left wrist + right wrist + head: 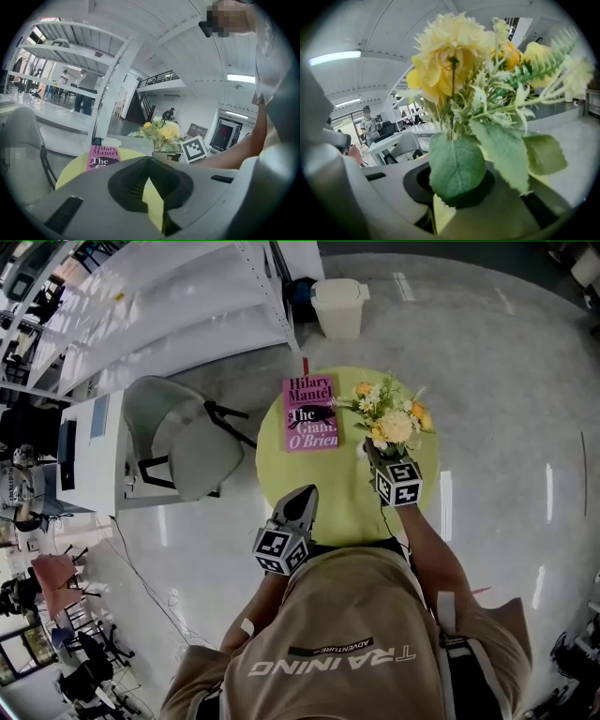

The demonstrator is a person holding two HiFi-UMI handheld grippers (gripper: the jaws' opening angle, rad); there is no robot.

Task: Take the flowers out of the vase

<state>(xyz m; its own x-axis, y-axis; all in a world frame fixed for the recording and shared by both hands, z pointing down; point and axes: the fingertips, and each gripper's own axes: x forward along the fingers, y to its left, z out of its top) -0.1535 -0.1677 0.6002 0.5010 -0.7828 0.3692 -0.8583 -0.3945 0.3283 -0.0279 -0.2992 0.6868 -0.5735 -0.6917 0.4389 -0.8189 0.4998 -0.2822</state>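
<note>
Tan shirt (347, 634) fills the bottom of the head view, and both arms reach out from it over a round yellow-green surface (323, 479). The left gripper (306, 493) hangs above the near edge. Its fingers are drawn together and hold nothing, with only a thin sliver of the surface showing between them.

The right gripper (372, 452) reaches into the base of the flowers (392, 423). This is a loose bunch with one large pale-yellow bloom, smaller orange and cream heads, fern sprigs and broad green leaves. In the right gripper view the stems run down between the fingers, which are closed on them, and a big leaf lies across the tips.

In the left gripper view the bunch sits directly above the grey vase (165, 156), stems at its mouth. The vase stands near the right rim of the surface. A pink book (309, 412) lies flat by the far rim, well apart from the vase, with bare surface between them. Open floor lies to the right. A grey chair (187, 442) crowds the left side, and a pale bin (337, 306) stands beyond the surface.
</note>
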